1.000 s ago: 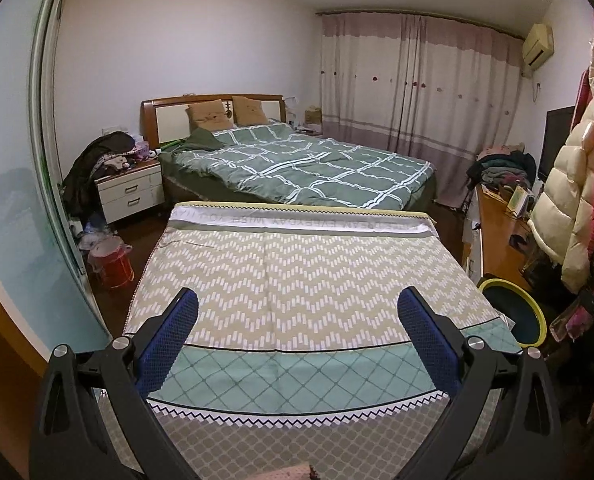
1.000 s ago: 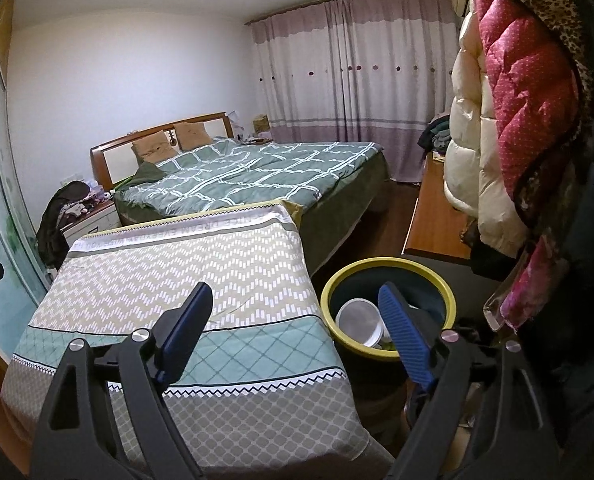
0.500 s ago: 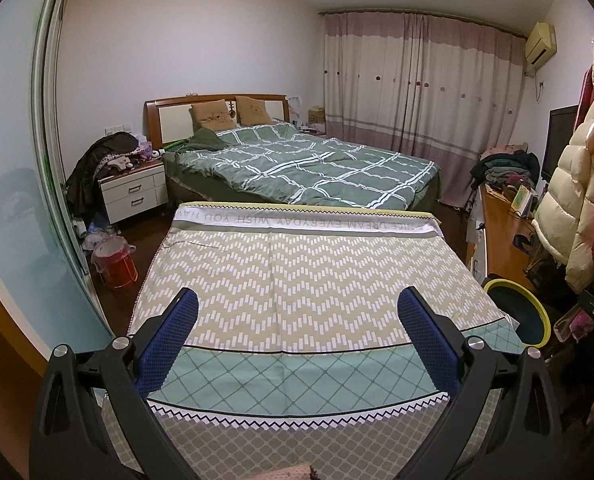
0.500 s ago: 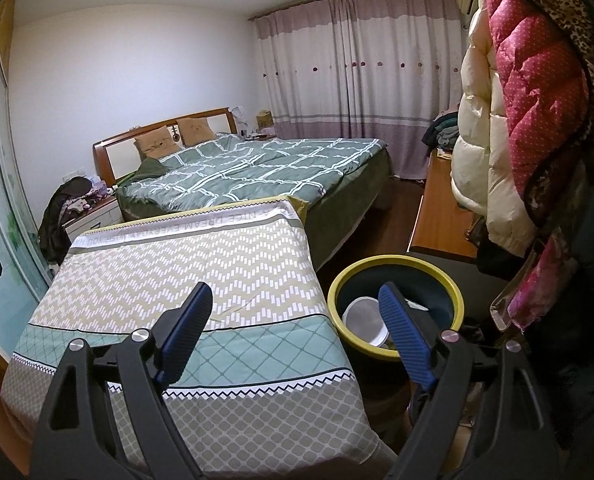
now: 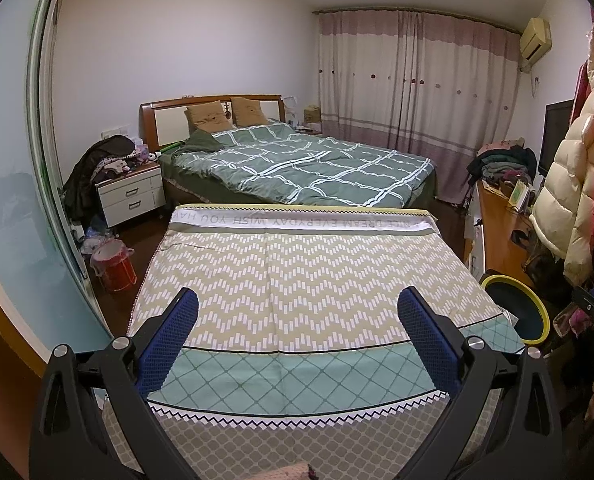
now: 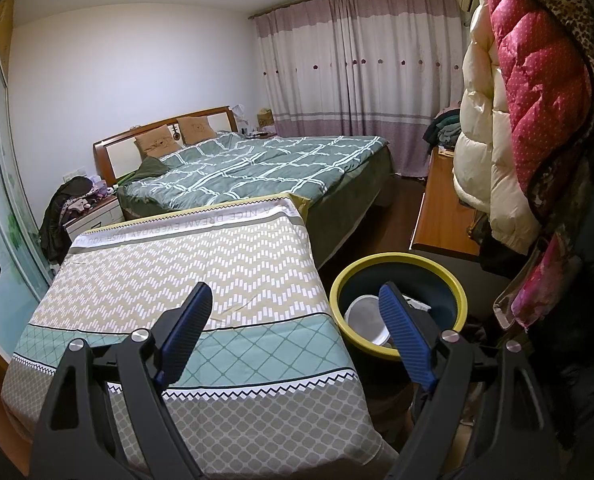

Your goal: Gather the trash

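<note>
A dark blue trash bin with a yellow rim stands on the floor to the right of the patterned table; it also shows in the left wrist view. A white round container and some paper lie inside it. My left gripper is open and empty above the patterned tablecloth. My right gripper is open and empty, its right finger over the bin and its left finger over the cloth. No loose trash shows on the cloth.
A green-quilted bed lies beyond the table. A white nightstand piled with clothes and a red bucket stand at left. A wooden desk and hanging coats crowd the right side.
Both views have shifted slightly, drawing back a little from the table. Both grippers stay open and empty.
</note>
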The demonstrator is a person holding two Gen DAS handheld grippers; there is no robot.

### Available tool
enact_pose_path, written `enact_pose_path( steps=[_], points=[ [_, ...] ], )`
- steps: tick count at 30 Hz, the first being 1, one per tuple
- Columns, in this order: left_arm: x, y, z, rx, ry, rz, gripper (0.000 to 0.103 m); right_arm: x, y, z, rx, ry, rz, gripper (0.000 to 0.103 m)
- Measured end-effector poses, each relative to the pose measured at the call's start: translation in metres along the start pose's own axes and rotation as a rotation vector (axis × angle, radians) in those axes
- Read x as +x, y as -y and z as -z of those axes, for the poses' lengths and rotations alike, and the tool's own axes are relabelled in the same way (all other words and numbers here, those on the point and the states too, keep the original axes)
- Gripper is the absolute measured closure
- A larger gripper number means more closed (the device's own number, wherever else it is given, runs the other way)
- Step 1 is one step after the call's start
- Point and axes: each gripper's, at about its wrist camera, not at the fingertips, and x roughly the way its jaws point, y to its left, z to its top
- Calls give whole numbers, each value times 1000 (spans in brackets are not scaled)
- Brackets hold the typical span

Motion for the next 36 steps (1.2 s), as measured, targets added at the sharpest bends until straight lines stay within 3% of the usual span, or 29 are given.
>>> enact_pose_path(
  steps=[36],
  points=[
    [8, -7, -1, -8, -18, 6, 5, 7, -8, 1, -4, -7, -6, 22]
  ],
)
